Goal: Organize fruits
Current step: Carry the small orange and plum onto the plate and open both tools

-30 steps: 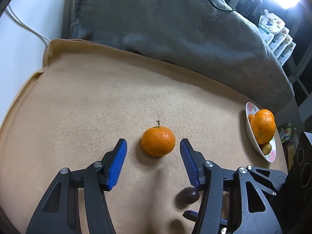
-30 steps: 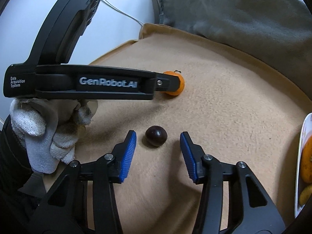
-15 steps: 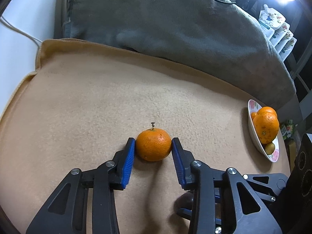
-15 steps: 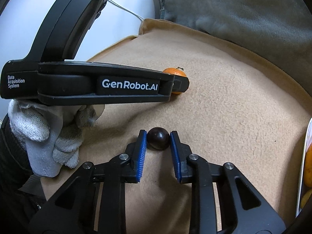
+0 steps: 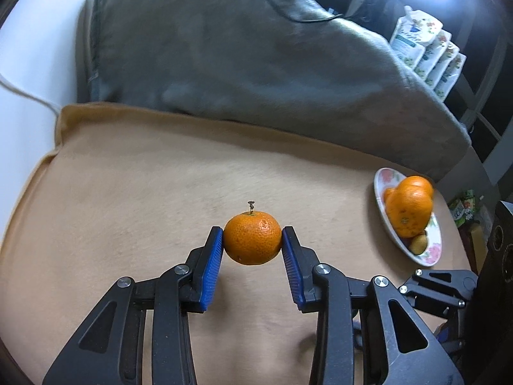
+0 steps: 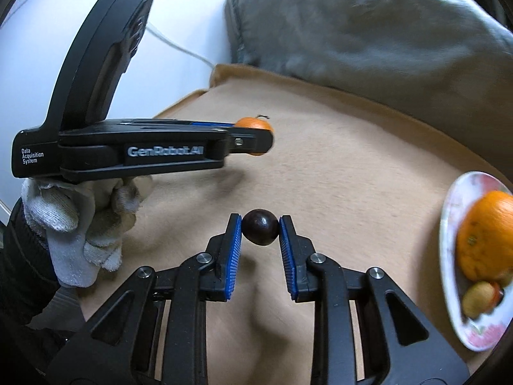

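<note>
A grey cushion (image 5: 256, 64) lies behind the tan blanket (image 5: 128, 199), pouches (image 5: 429, 54) beyond.

Orange mandarin (image 5: 252, 238), dark maroon fruit (image 6: 259, 231), tan blanket (image 5: 128, 199), floral plate (image 5: 431, 250) (pink/green print), blue fingers (image 5: 212, 269) w/ ribbing.

A blanket (image 5: 128, 208) covers the surface, with a cushion (image 5: 256, 64) behind it. A plate (image 5: 433, 253) sits at the blanket's right edge, holding 2 oranges (image 5: 408, 208) with a small fruit (image 5: 419, 243) in front of them.
</note>
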### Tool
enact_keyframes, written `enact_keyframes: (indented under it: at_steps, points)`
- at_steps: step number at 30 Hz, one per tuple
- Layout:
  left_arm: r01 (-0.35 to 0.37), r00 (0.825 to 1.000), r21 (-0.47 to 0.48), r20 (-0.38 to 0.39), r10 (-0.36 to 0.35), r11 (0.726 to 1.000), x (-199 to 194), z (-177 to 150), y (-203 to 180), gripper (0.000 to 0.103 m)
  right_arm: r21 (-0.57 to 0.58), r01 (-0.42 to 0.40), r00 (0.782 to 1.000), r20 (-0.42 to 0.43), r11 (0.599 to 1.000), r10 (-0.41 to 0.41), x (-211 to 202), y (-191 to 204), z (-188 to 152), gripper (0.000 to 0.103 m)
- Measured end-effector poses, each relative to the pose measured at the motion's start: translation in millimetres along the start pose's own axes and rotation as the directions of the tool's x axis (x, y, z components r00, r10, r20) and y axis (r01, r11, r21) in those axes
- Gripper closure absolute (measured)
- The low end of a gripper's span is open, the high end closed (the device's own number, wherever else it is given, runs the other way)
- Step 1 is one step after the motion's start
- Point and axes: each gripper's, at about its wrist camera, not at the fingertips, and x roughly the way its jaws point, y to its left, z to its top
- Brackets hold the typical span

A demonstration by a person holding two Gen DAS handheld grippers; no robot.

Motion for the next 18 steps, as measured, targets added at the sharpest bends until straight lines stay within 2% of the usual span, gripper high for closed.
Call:
enact_keyframes:
  at_steps: [8, 18]
  points:
    - [0.060, 0.998, 0.052, 0.017, -0.061, 0.997, -3.5, 15.4, -31.2, 0.068, 0.079, 0.081, 0.993, 0.083, 0.994, -0.088, -57.7, -41.3, -21.0, 0.078]
    - [0.140, 0.990, 0.126, -0.002, -0.141, 0.982, 19.4, 36.8, -90.2, 0.068, 0.187, 0.189, 0.970, 0.119, 0.964, -0.213, -103.9, -102.2, -46.6, 0.078]
